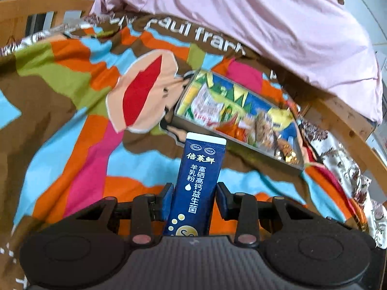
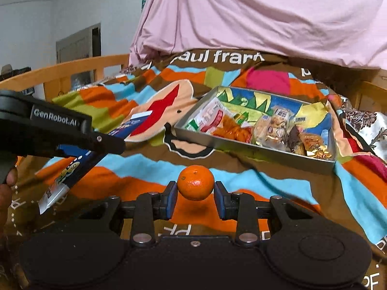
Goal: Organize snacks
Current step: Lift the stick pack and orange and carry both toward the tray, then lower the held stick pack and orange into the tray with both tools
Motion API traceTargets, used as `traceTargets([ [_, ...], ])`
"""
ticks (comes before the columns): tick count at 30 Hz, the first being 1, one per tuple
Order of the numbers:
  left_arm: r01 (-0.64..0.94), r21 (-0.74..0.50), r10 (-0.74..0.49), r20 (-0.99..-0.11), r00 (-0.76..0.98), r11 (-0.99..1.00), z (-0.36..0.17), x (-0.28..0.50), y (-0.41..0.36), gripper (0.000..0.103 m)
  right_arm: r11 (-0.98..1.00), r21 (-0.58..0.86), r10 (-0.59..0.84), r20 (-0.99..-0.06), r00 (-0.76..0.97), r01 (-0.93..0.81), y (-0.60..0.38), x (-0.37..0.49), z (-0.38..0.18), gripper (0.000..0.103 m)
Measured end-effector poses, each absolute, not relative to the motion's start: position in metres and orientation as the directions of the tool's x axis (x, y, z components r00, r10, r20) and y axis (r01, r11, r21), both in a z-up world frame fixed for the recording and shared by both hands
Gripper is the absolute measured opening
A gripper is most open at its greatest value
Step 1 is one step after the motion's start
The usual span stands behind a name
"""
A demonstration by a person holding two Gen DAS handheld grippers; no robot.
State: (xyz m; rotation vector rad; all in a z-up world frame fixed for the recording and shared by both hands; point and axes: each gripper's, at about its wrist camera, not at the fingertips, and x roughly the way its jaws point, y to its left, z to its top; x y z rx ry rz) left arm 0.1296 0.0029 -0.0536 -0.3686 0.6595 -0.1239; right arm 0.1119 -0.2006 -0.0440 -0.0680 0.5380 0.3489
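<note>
On the bed, over the colourful Paul Frank blanket (image 2: 150, 166): left gripper (image 1: 193, 193) has its blue-padded fingers (image 1: 167, 200) pinching a dark blue goat milk powder sachet (image 1: 196, 183), white-capped end pointing forward toward the metal tray (image 1: 241, 149). Right wrist view shows the same sachet (image 2: 70, 169) from the side, tilted, clear of the blanket.

Right gripper (image 2: 195, 198) fingers (image 2: 170, 200) pinch a mandarin orange (image 2: 195, 185) between both pads, held above the blanket, shadow under it.

Tray (image 2: 241, 148) sits on the blanket ahead of both grippers, just right of centre. It's full of mixed snack packets (image 2: 273, 125); individual labels too blurred to read in the left view. Orange-coloured pieces (image 2: 232, 130) lie near its front wall.

Pink sheet (image 2: 254, 14) is heaped behind the tray. Wooden bed rail (image 2: 65, 68) runs along the far left edge.
</note>
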Motion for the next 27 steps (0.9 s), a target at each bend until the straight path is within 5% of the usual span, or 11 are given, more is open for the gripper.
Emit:
traceTargets([
  [27, 0.030, -0.406, -0.224, -0.441, 0.869, 0.914, 0.001, 0.140, -0.027, 0.041, 0.954, 0.174, 0.290, -0.324, 0.901, -0.244, -0.232, 0.114, 0.015, 0.035],
])
